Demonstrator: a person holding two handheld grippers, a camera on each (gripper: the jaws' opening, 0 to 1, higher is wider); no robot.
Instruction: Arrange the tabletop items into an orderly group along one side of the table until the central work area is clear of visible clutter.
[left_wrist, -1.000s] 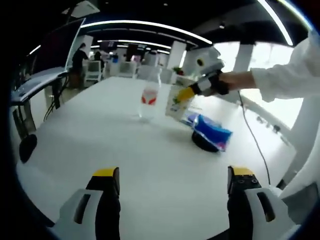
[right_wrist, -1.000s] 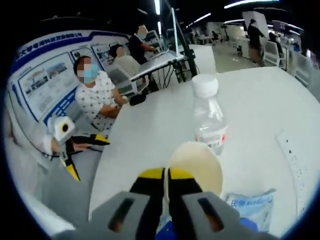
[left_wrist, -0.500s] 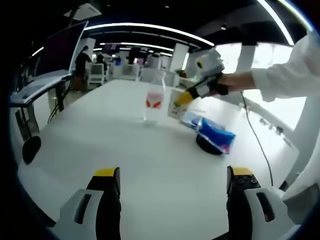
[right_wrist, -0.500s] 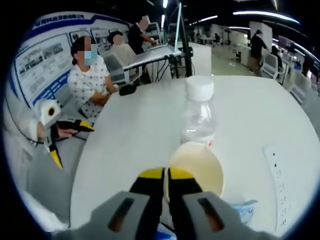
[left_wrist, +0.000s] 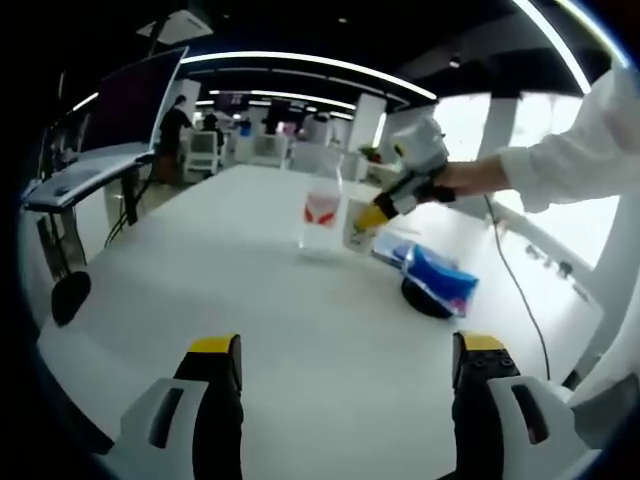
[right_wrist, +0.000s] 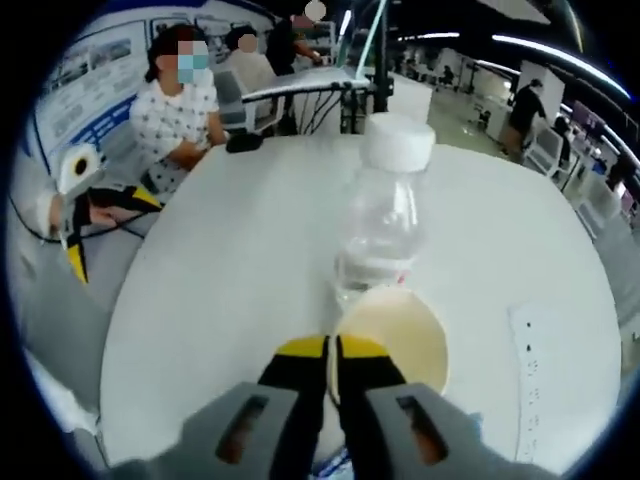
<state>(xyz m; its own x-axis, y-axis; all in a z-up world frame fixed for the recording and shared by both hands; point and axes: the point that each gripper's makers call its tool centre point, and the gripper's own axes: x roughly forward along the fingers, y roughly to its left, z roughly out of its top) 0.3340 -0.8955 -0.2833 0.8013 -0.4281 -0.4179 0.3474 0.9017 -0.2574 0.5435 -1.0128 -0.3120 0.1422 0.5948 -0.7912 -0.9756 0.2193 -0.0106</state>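
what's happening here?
A person is tidying a white table with two handheld grippers. The right gripper is shut on the rim of a paper cup, holding it right beside a clear water bottle. A blue packet lies nearby on a dark disc. The left gripper hangs open over bare tabletop.

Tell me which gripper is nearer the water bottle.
Right. The right gripper, shut on the paper cup's rim, is right beside the water bottle. The left gripper sits open, well back across bare table.

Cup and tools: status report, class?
Right tool shut on cup rim, beside bottle. Left tool open, empty, above table. Nothing in the way.
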